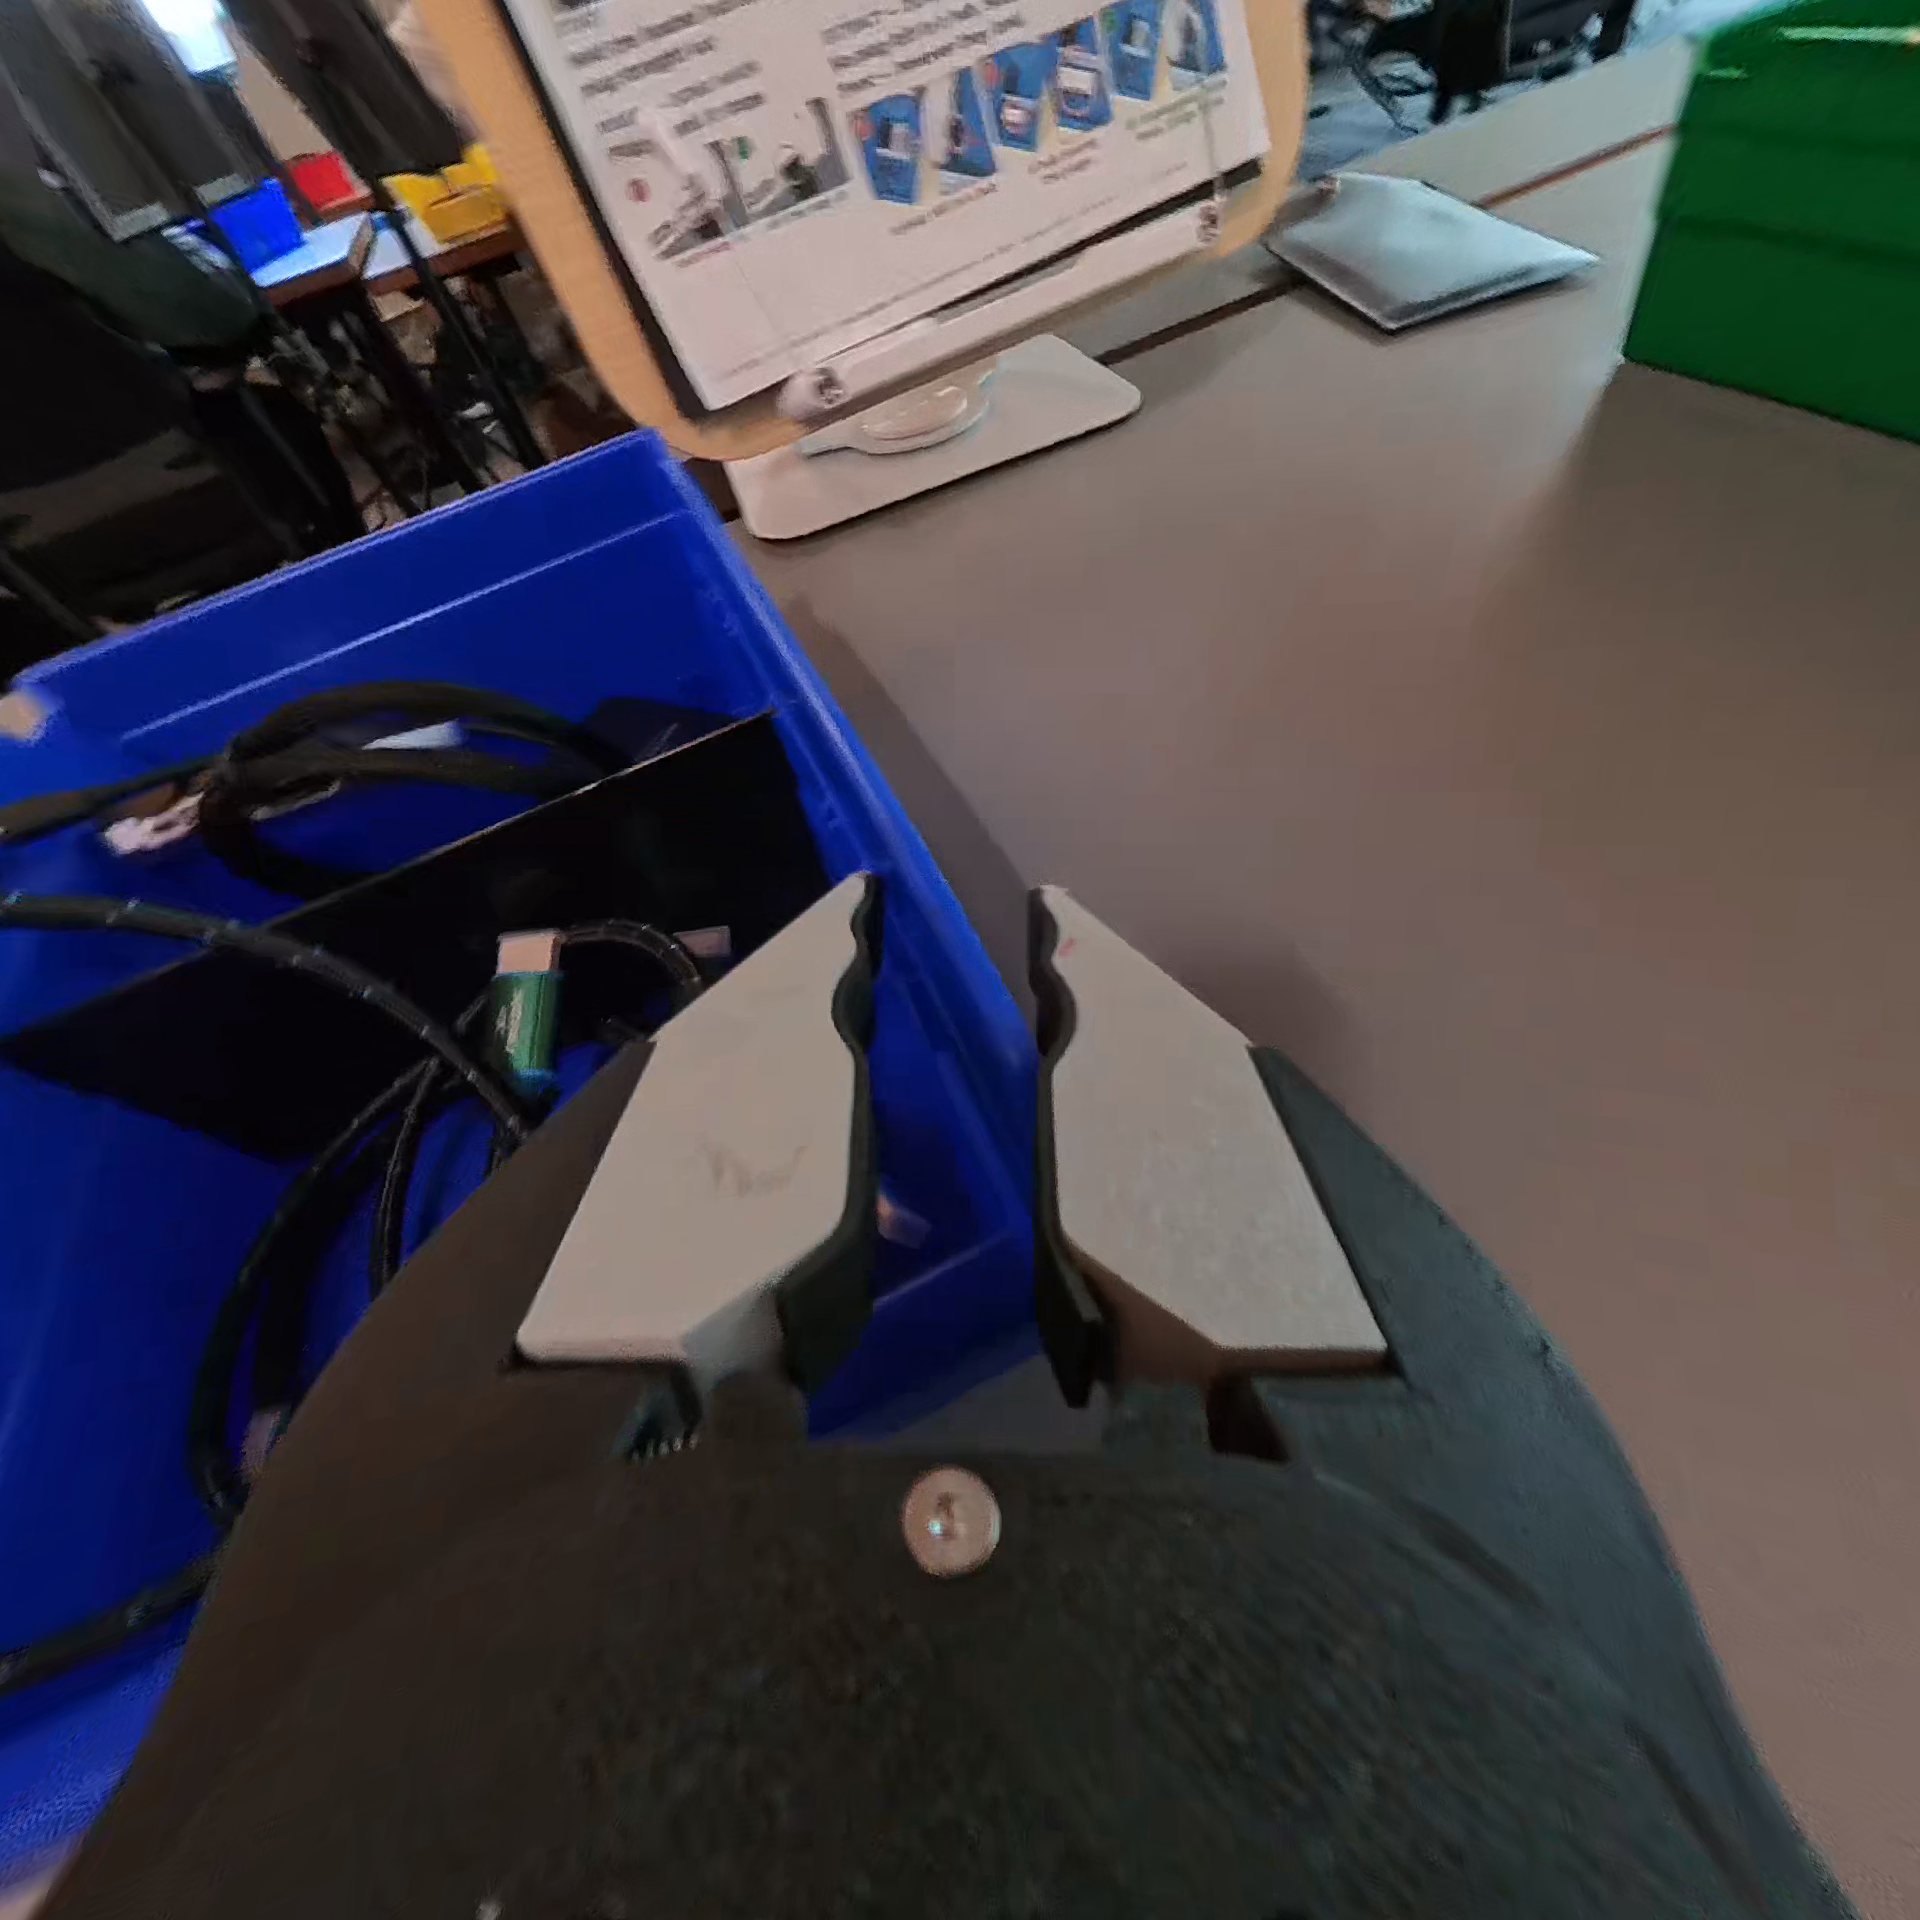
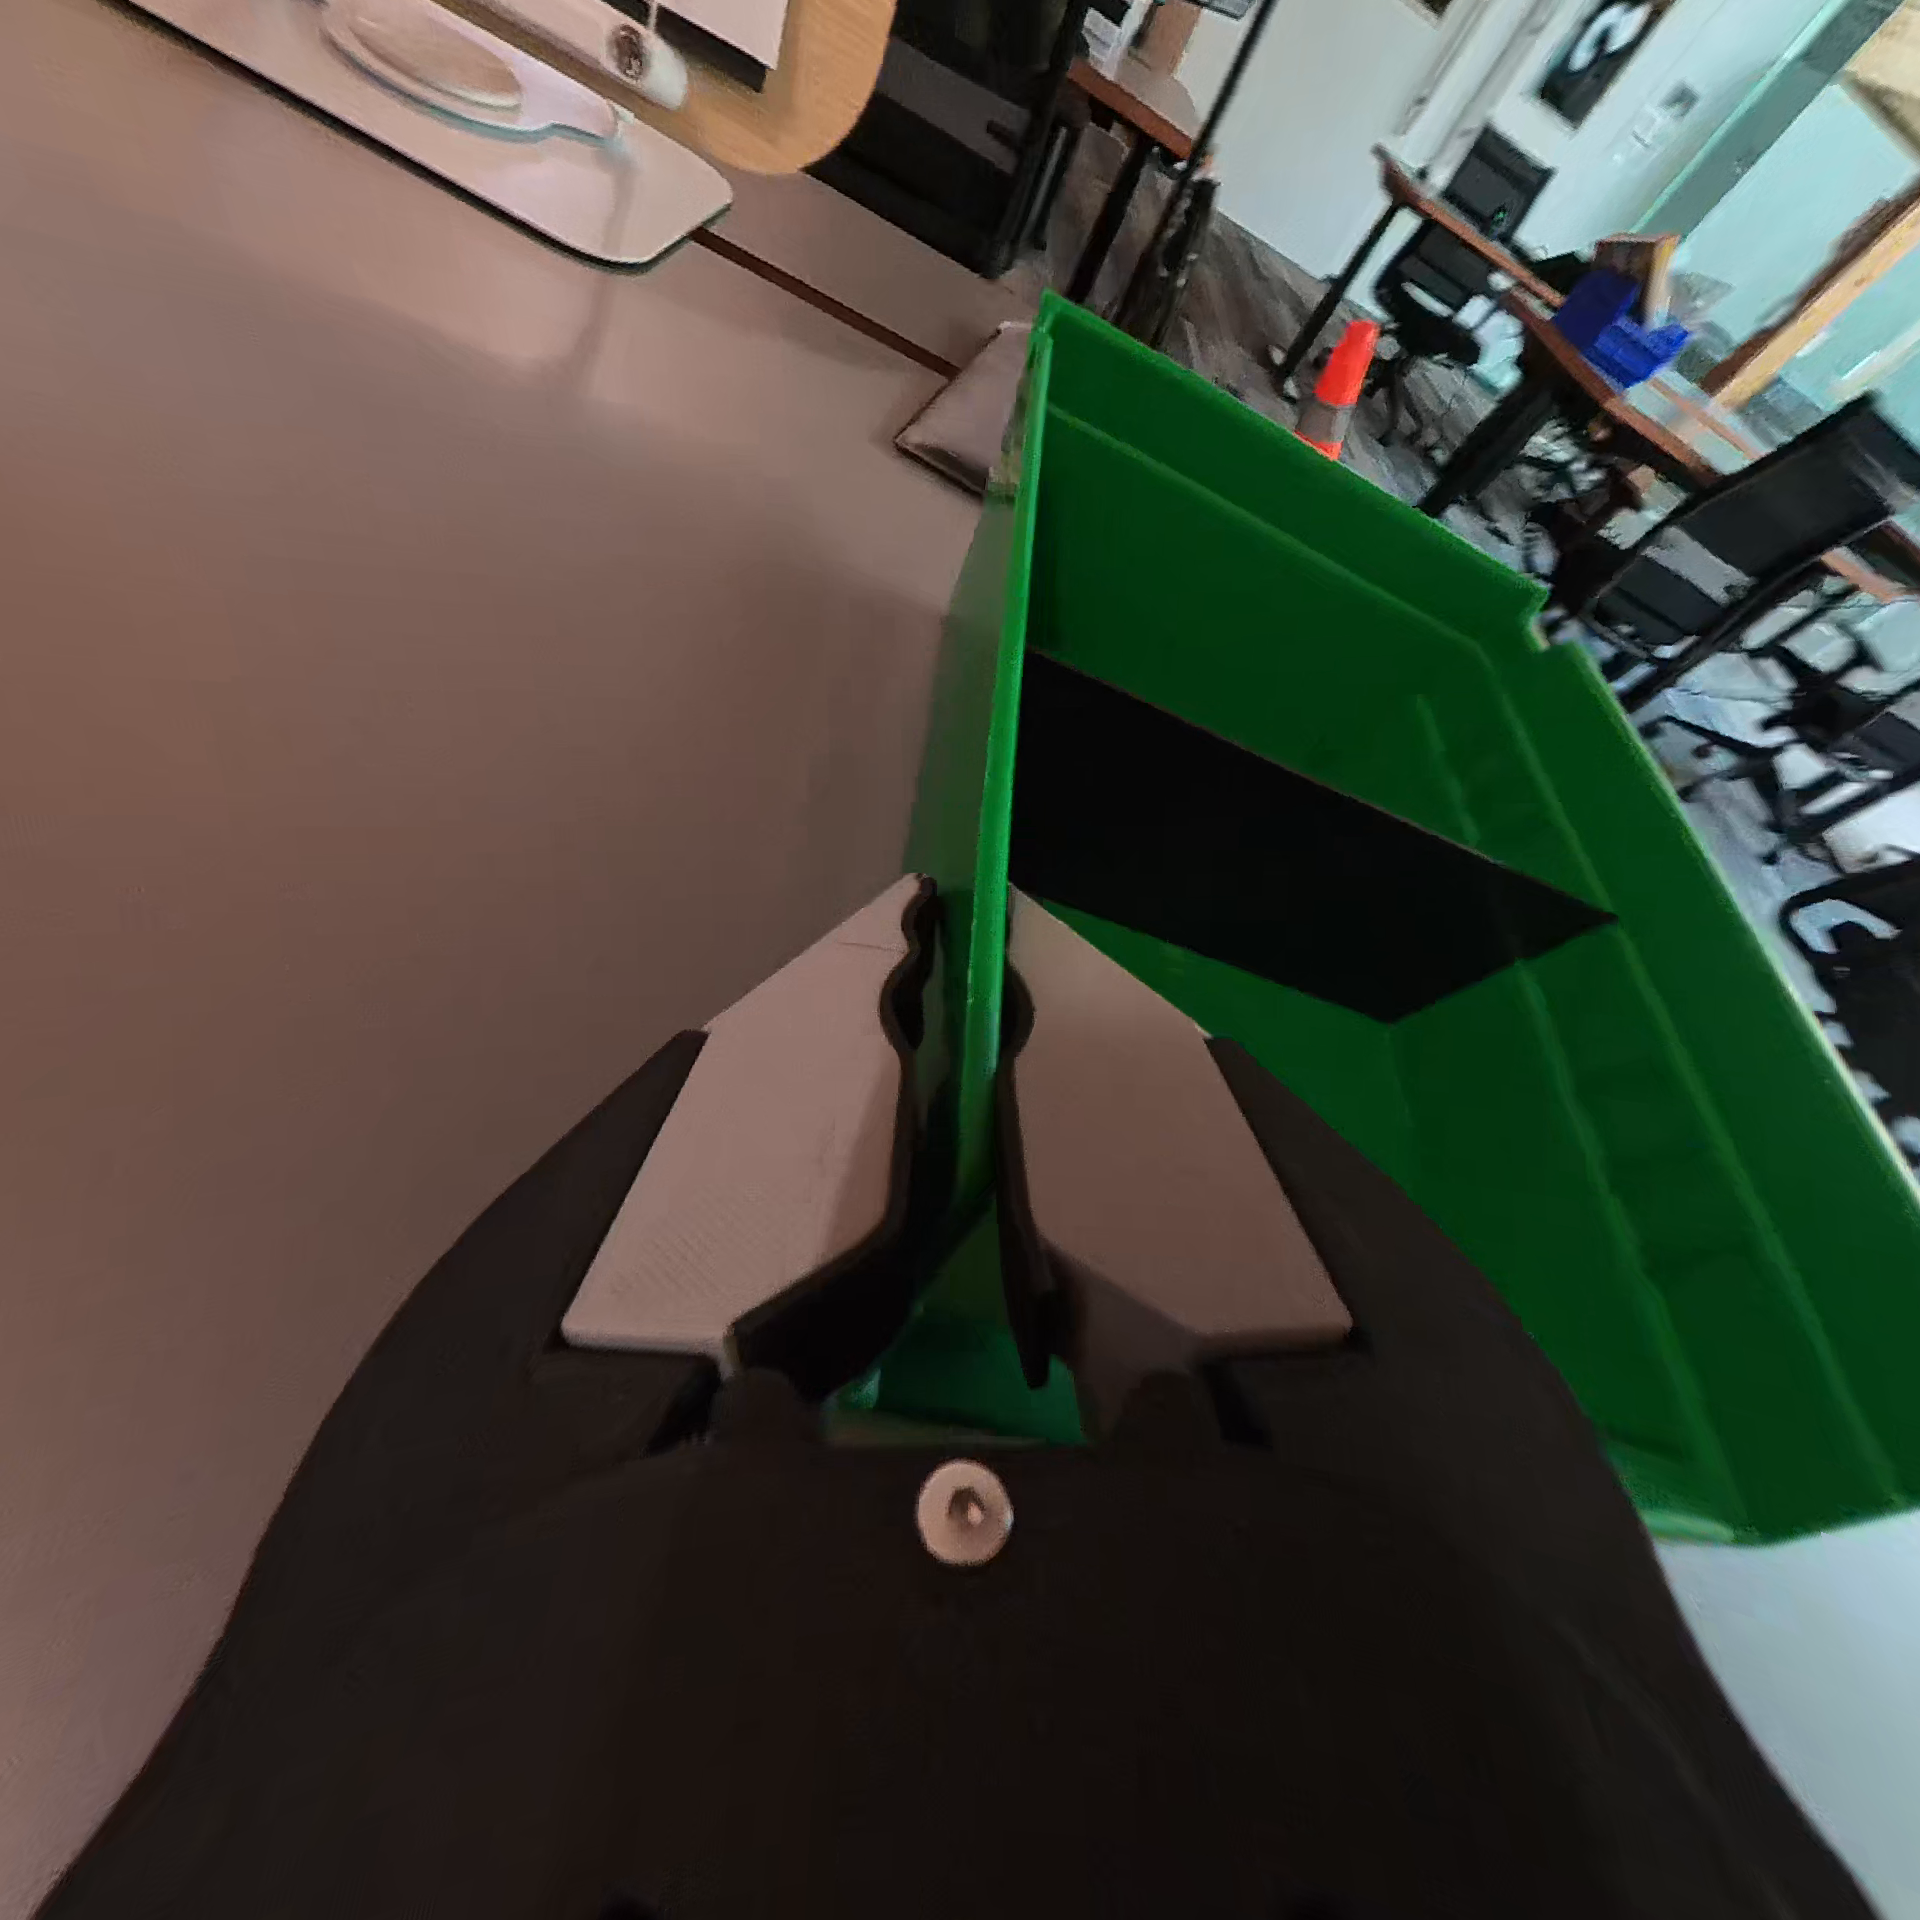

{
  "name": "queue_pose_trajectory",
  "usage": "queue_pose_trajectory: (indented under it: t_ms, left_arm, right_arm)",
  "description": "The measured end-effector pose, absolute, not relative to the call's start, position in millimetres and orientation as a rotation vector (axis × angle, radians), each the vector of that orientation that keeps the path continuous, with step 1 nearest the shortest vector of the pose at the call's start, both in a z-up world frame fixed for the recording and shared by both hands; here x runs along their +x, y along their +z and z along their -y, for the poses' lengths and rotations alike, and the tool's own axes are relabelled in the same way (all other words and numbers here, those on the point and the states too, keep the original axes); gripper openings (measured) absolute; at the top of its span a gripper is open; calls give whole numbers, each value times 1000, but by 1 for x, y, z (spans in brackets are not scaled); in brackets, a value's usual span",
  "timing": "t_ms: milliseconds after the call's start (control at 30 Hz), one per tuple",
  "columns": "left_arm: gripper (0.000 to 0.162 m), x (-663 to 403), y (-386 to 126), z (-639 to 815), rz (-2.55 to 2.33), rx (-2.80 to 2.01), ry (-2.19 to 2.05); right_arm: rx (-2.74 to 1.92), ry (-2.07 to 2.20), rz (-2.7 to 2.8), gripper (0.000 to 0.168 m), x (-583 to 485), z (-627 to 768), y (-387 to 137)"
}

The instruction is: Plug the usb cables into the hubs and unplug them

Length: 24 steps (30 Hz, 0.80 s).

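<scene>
Left wrist view shows the left gripper (image 1: 951,914) with its jaws parted and nothing between them, hovering over the right wall of a blue bin (image 1: 665,582) at the left of the frame. Black braided cables (image 1: 343,966) and a black divider (image 1: 312,997) lie inside the bin. A sign stand (image 1: 914,187) sits upper centre on the brown table (image 1: 1455,831). Right wrist view shows the right gripper (image 2: 971,904) clamped on the left wall of a green bin (image 2: 1299,582), which holds a black divider panel (image 2: 1278,842), centre right.
</scene>
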State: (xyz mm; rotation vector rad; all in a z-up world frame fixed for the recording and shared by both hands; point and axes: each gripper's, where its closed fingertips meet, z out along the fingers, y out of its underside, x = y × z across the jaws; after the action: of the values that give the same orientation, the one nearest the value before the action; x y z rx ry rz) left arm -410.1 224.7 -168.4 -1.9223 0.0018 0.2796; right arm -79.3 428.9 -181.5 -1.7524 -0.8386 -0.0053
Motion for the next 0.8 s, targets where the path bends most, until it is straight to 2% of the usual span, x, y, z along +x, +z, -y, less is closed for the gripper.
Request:
queue_pose_trajectory:
  t_ms: [100,300,533,600,667,800]
  left_arm:
    - [2,-446,-166,-198,86,-1886,465]
    - [2,-475,-167,-161,193,-1881,359]
    - [1,-461,-166,-156,282,-1840,456]
    - [7,-453,-166,-163,236,-1866,478]
    - [25,-441,-164,-169,192,-1890,406]
    - [36,-428,-143,-164,185,-1847,219]
  right_arm:
    - [-1796,93,842,4,-60,-426,-182]
    - [-1848,9,737,18,-36,-429,-181]
    - [-1823,-145,698,6,-35,-421,-178]
    - [-1814,-145,690,8,-31,-425,-177]
    - [-1800,-94,708,19,-31,-420,-171]
    - [-1731,71,724,30,-37,-393,-135]
